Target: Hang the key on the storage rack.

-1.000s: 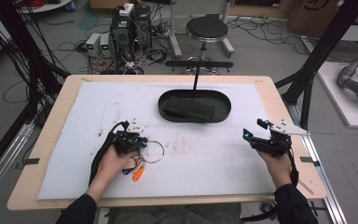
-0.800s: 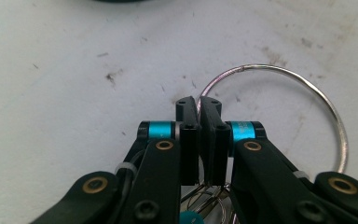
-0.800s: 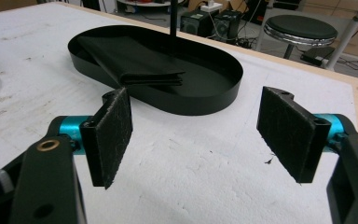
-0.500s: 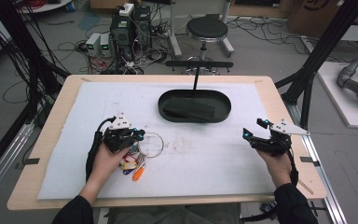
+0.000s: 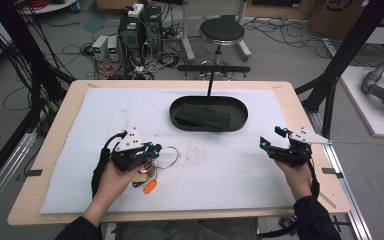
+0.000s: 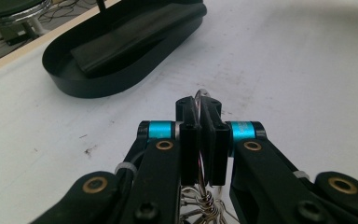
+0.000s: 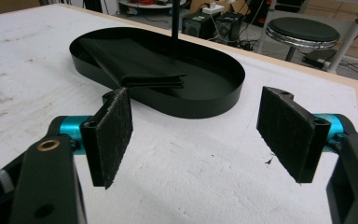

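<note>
Your left tongs (image 6: 199,109) are pinched tight on the thin silver wire key ring (image 6: 200,95), and the bunch with its orange plastic tag (image 5: 150,187) dangles below, well short of the black oval metal tray (image 5: 209,114). That grip is only on the wire edge, so a swing could twist it loose; the keys themselves, I think, sit hidden under the jaws. Your right tongs (image 7: 200,137) gape wide, holding nothing, right of the tray. Beyond, the tray's black folded wallet (image 7: 135,60) could snag the tags on landing.
</note>
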Demonstrator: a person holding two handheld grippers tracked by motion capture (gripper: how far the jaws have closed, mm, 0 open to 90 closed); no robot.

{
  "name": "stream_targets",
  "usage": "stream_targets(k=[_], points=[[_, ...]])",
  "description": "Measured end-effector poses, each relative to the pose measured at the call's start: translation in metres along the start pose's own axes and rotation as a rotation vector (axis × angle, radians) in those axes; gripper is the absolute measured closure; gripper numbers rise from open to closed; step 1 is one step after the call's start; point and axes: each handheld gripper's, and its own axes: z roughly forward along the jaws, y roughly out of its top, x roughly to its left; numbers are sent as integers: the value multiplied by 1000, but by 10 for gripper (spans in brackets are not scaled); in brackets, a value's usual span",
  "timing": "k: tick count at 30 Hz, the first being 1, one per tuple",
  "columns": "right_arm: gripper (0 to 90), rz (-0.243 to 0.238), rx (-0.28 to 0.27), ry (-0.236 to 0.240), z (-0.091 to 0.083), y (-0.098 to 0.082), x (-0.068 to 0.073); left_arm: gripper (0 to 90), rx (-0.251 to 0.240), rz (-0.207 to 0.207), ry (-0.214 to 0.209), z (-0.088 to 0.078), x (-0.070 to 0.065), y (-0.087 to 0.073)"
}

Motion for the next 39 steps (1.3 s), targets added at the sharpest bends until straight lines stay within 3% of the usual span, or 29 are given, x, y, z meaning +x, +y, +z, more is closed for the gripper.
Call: stream_targets(k=[12,16,25,39], points=[[270,-6,5,6,2,0,0,845,23,1,-51,3,-1,-2],[270,-5,8,8,2,0,1,823,58,9,-52,7,-1,-4],[270,-6,11,11,3,0,1,861,68,3,-54,7,2,-5],[271,-5,9,6,4,0,0,866,-16,-8,-25,-1,2,9]])
